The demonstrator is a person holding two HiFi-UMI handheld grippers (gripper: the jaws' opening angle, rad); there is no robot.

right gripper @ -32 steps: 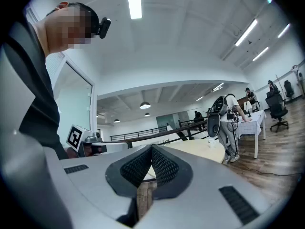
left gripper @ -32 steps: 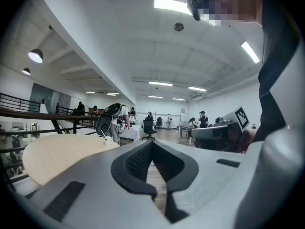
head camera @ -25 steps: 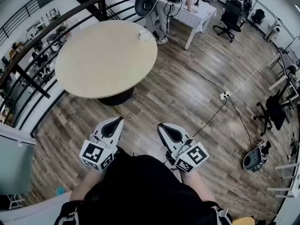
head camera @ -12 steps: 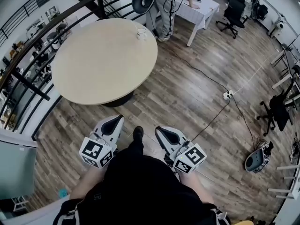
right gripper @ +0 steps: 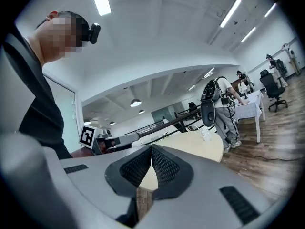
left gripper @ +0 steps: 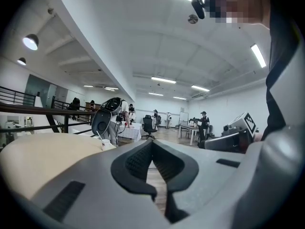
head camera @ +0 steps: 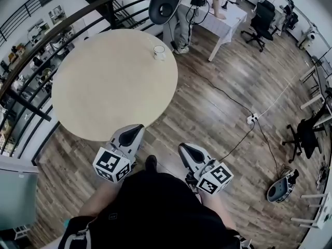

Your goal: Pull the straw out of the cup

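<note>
A small clear cup (head camera: 159, 51) with a thin straw stands near the far edge of the round beige table (head camera: 104, 82). In the left gripper view the cup (left gripper: 105, 144) is small and far off on the table (left gripper: 43, 156), left of the jaws. The right gripper view shows the cup (right gripper: 206, 135) far ahead, to the right of the jaws. My left gripper (head camera: 136, 131) is shut and empty, its tip at the table's near edge. My right gripper (head camera: 185, 150) is shut and empty too, over the wooden floor beside the table.
A black railing (head camera: 62, 27) curves behind the table. Beyond the cup a person (head camera: 179, 19) stands at a white table (head camera: 225, 17). Office chairs (head camera: 262, 14) stand further back. A cable with a power strip (head camera: 252, 119) and a dark device (head camera: 280, 187) lie on the floor at right.
The table has come nearer in the head view. Both grippers have moved forward with me, and the left one now reaches the table's near edge. Both stay shut.
</note>
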